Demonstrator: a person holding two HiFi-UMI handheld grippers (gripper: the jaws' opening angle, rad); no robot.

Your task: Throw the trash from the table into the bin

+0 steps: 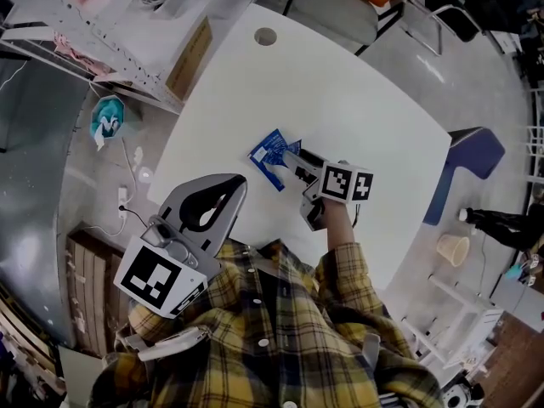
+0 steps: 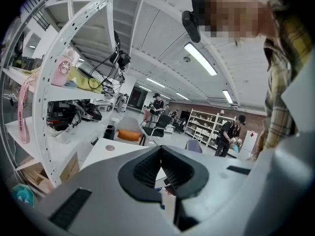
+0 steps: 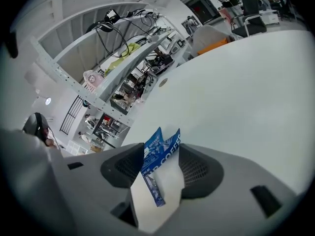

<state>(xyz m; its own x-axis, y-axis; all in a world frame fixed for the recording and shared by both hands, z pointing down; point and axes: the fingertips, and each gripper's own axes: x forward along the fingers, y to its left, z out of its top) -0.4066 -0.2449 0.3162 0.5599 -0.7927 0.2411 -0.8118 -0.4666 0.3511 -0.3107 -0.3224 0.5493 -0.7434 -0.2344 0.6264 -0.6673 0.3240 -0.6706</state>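
Observation:
A blue coffee wrapper [image 1: 272, 154] lies flat on the white table [image 1: 340, 100], near its front edge. My right gripper [image 1: 287, 161] is down at the wrapper with its jaws spread wide. In the right gripper view the wrapper [image 3: 158, 154] sits between the two dark pads [image 3: 129, 165], which do not press on it. My left gripper [image 1: 236, 182] hovers at the table's front left edge, close to the person's plaid shirt. Its pads [image 2: 147, 168] meet at the tips with nothing between them. No bin shows in any view.
A round cable hole [image 1: 265, 36] is at the table's far side. A blue chair [image 1: 473, 153] stands to the right, a paper cup [image 1: 453, 249] on the floor beyond it. A metal shelf rack [image 1: 102, 32] and cardboard box [image 1: 190, 58] stand left. People walk far off [image 2: 229, 134].

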